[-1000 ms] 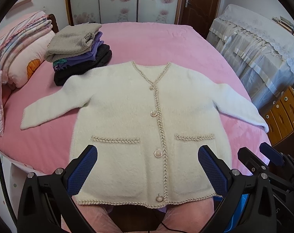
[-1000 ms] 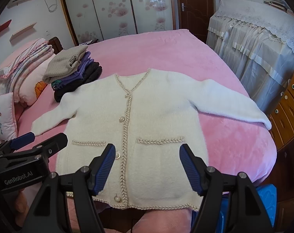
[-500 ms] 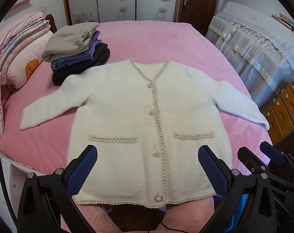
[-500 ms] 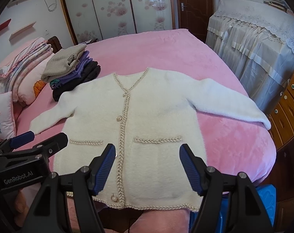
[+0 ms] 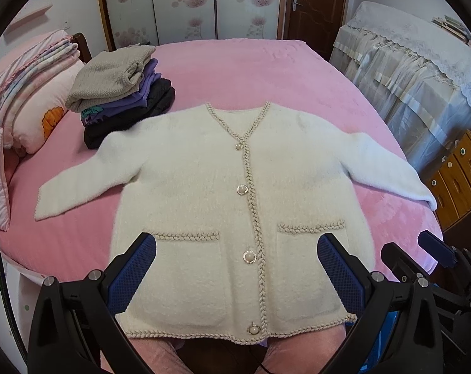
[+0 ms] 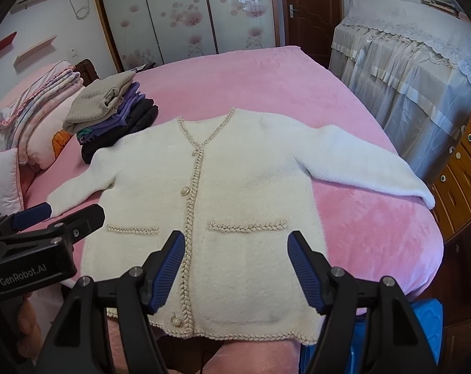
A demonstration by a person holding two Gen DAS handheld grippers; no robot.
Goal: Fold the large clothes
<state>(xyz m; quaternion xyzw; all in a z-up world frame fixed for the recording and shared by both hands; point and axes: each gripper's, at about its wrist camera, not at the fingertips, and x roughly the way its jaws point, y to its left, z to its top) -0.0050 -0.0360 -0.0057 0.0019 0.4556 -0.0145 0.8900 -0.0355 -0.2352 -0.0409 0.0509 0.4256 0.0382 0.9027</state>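
Observation:
A cream fluffy cardigan (image 5: 204, 193) with braided trim, pearl buttons and two pockets lies flat and face up on the pink bed (image 5: 251, 71), both sleeves spread out; it also shows in the right wrist view (image 6: 245, 187). Its hem hangs at the near bed edge. My left gripper (image 5: 235, 261) is open and empty above the hem area. My right gripper (image 6: 235, 258) is open and empty above the right pocket. The left gripper also shows in the right wrist view (image 6: 61, 215), to the left.
A stack of folded clothes (image 5: 120, 93) sits on the bed by the cardigan's left shoulder. Pillows and folded quilts (image 5: 26, 93) lie at the far left. A lace-covered cabinet (image 5: 416, 71) and wooden drawers (image 5: 459, 174) stand to the right. A blue stool (image 6: 422, 324) is below the bed edge.
Both grippers have drifted slightly, so the cardigan sits a little differently in view. Both stay open. The cardigan has not moved.

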